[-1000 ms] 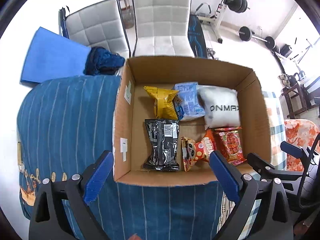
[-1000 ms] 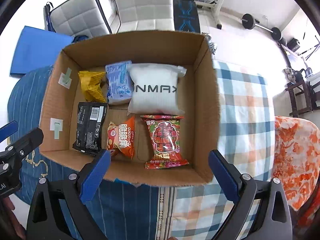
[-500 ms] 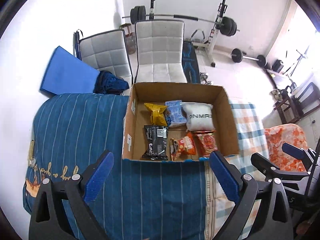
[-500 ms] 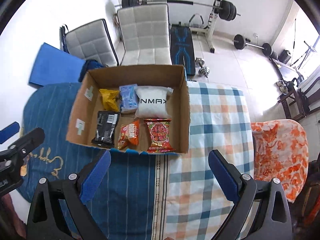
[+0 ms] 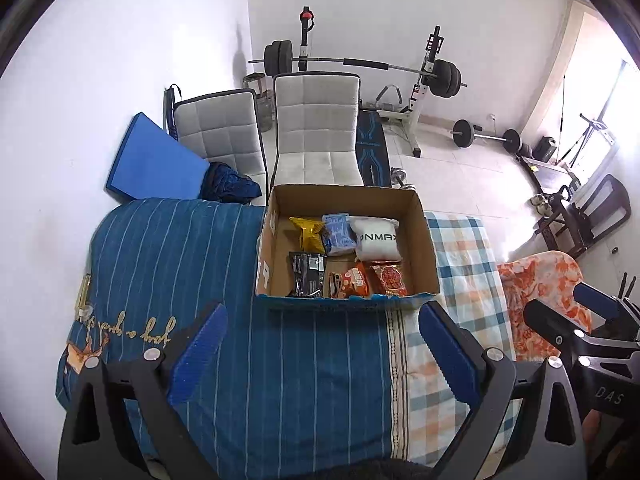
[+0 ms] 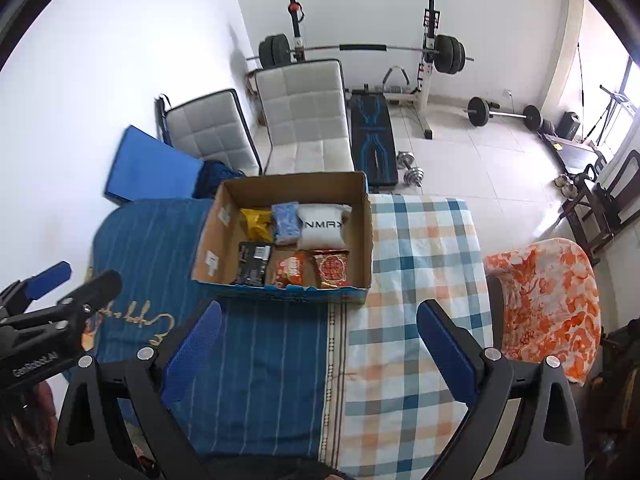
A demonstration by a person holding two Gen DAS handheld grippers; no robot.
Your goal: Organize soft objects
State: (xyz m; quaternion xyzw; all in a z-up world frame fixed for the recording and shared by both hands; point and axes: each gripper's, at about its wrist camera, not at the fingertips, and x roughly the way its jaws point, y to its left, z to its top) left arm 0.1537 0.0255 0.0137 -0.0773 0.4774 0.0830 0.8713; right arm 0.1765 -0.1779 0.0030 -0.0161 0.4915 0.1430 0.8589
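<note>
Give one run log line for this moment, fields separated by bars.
left gripper: open, empty | right gripper: open, empty | cardboard box: six packets inside | bed: no packets outside

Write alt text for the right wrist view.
An open cardboard box holding six snack and soft packets sits on a bed with a blue striped cover and a checked sheet. The open, empty right gripper hovers in front.

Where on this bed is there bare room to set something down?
Free: blue striped blanket left of the cardboard box, and checked sheet between box and orange floral cover. Crowded: the box floor, packed with snack packets.
</note>
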